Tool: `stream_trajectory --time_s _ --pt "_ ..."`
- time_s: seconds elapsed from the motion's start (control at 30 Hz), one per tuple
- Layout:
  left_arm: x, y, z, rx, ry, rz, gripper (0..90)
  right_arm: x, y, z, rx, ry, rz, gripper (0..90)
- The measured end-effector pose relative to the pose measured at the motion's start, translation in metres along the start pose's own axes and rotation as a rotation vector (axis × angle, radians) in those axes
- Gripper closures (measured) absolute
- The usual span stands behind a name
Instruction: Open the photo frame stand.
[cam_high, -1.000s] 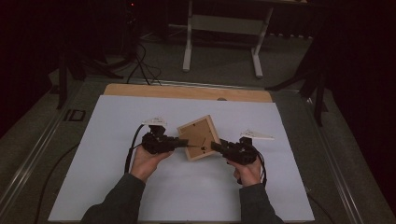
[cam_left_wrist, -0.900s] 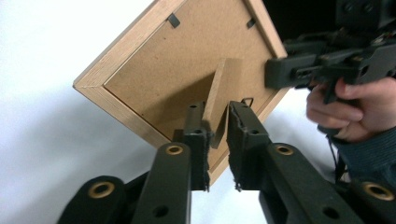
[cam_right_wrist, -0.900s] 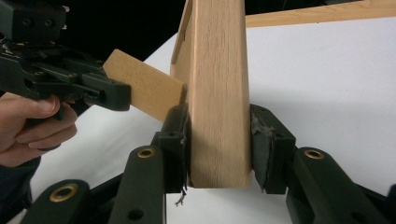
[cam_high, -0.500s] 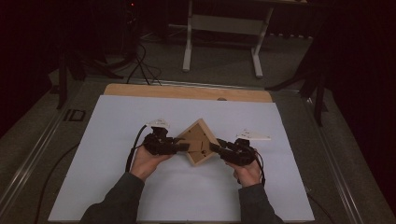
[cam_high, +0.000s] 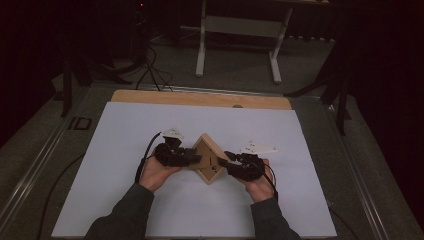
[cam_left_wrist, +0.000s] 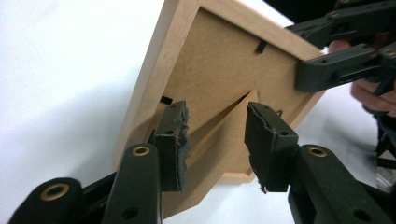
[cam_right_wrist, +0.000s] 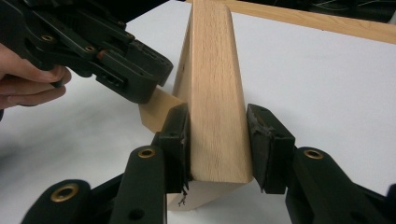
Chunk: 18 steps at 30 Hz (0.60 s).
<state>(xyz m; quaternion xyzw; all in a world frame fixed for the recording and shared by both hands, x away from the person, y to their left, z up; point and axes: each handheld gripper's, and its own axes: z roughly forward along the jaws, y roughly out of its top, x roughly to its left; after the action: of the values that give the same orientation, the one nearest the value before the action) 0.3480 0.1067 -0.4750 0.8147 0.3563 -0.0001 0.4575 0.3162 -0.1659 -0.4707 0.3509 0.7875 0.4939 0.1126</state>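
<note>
Right gripper (cam_right_wrist: 218, 140) clamps the wooden picture frame (cam_high: 210, 157) upright mid-tabletop; left gripper (cam_left_wrist: 215, 135), jaws just opened, empty, must regrip the stand flap (cam_left_wrist: 219, 126).

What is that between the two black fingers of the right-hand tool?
The wooden picture frame's edge sits between the right gripper's fingers, which clamp it from both sides. The right gripper view shows this best.
</note>
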Motion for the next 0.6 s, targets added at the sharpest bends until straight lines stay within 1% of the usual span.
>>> stream_trajectory --time_s 0.03,0.1,0.17,0.23,0.33,0.4,0.5,0.6 --pt "-0.0001 -0.0002 0.0013 0.011 -0.002 0.007 58.6 0.0003 0.0001 0.0001 0.0 -0.001 -0.003 61.1" --pt "-0.0013 -0.0005 0.0026 0.018 0.002 0.018 58.1 0.0007 0.0001 0.0004 -0.001 -0.002 -0.006 61.0" --pt "-0.0018 -0.0003 0.0015 0.021 0.0 0.016 59.5 0.0011 0.0 0.0005 -0.003 -0.004 -0.01 61.0" --pt "-0.003 -0.0003 -0.0013 0.022 -0.005 0.021 63.4 0.0008 -0.0001 0.0007 -0.004 -0.006 -0.01 61.0" --pt "-0.0054 0.0001 -0.0069 0.015 -0.03 0.038 71.2 -0.0006 -0.0005 0.0007 -0.003 -0.004 0.002 61.0" --pt "-0.0061 -0.0003 -0.0072 0.025 -0.022 0.05 73.0 -0.0005 -0.0007 0.0009 -0.007 -0.001 -0.01 60.9" --pt "-0.0035 -0.0008 -0.0056 0.027 -0.024 0.039 72.3 0.0016 -0.0003 0.001 -0.004 -0.004 -0.026 60.9" --pt "-0.0044 -0.001 -0.0008 0.038 0.002 0.043 63.5 0.0025 -0.0003 0.0013 -0.008 -0.004 -0.031 60.9"
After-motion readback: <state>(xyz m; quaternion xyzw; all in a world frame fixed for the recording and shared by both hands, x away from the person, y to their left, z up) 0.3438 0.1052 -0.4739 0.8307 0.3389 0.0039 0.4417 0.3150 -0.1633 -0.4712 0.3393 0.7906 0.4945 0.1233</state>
